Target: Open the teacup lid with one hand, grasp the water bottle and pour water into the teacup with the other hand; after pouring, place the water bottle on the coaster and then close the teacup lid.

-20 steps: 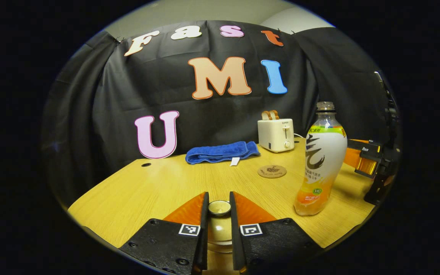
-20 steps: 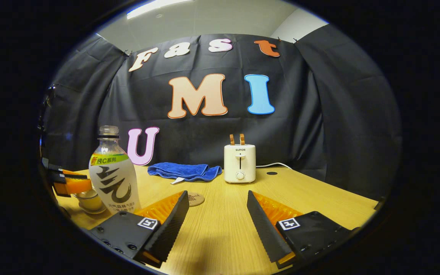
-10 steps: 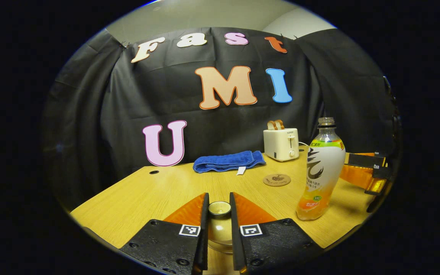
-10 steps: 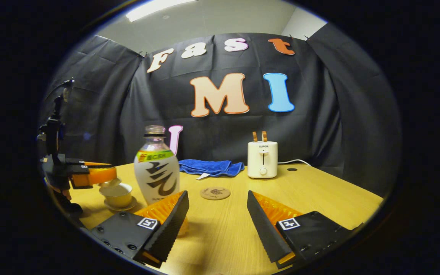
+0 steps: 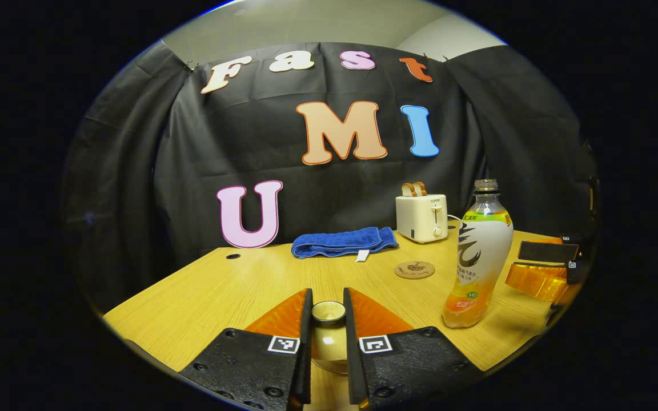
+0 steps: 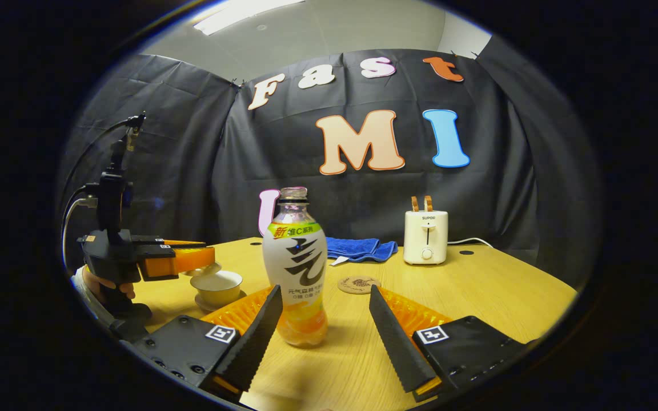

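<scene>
On the counter point(image 6: 477, 297), I log: water bottle point(image 6: 299, 268) upright, uncapped, between my right gripper point(image 6: 323, 319)'s spread fingers, untouched; coaster point(image 6: 358, 284) just behind it; teacup point(image 6: 216, 287) open on its saucer at left. My left gripper point(image 5: 327, 325) holds the lid point(image 5: 328, 313) clenched, raised above the cup.

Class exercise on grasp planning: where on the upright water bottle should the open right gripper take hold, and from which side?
Grip the water bottle at its narrower waist, approaching level from the front where the right gripper already faces it. It stands upright and uncapped, so a sideways squeeze keeps it vertical.
</scene>
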Demonstrator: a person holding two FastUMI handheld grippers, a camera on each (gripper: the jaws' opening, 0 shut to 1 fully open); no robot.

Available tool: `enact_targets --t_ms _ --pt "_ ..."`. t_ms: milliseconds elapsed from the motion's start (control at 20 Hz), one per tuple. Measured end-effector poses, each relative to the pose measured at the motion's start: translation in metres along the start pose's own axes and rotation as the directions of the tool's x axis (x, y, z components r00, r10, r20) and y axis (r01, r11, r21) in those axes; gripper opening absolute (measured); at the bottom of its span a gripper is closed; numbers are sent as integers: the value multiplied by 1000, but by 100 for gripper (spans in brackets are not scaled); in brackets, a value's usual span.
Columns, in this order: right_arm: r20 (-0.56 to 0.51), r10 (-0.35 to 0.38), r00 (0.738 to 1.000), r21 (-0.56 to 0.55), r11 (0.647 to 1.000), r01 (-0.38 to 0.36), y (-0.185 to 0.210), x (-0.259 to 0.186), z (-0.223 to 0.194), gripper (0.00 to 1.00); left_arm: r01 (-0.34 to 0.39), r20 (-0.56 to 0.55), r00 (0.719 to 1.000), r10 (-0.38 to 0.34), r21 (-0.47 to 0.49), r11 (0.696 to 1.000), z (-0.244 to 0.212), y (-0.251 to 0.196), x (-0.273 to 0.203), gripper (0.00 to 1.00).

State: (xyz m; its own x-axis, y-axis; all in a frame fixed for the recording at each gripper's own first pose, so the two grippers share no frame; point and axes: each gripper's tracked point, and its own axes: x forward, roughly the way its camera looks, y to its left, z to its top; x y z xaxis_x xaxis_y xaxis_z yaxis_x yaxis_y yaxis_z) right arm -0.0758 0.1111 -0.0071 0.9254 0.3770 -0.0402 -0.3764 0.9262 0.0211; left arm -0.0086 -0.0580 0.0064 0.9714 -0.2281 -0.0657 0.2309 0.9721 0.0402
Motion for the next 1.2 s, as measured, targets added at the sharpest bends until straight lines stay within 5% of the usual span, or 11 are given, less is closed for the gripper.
enact_targets --t_ms 750,900,1000,1200 --pt "-56 27 998 6 1000 -27 31 46 -8 100 -38 9 999 38 -22 999 -2 23 -8 23" --pt "-85 34 996 12 999 -33 32 54 -15 95 -45 14 999 45 -27 999 0 26 -9 23" --pt "-89 42 995 13 999 -41 34 55 -13 74 -54 19 998 54 -26 998 1 29 -11 23" --pt "-95 55 994 -17 998 -56 38 57 -14 70 -59 19 998 60 -26 998 0 33 -14 23"
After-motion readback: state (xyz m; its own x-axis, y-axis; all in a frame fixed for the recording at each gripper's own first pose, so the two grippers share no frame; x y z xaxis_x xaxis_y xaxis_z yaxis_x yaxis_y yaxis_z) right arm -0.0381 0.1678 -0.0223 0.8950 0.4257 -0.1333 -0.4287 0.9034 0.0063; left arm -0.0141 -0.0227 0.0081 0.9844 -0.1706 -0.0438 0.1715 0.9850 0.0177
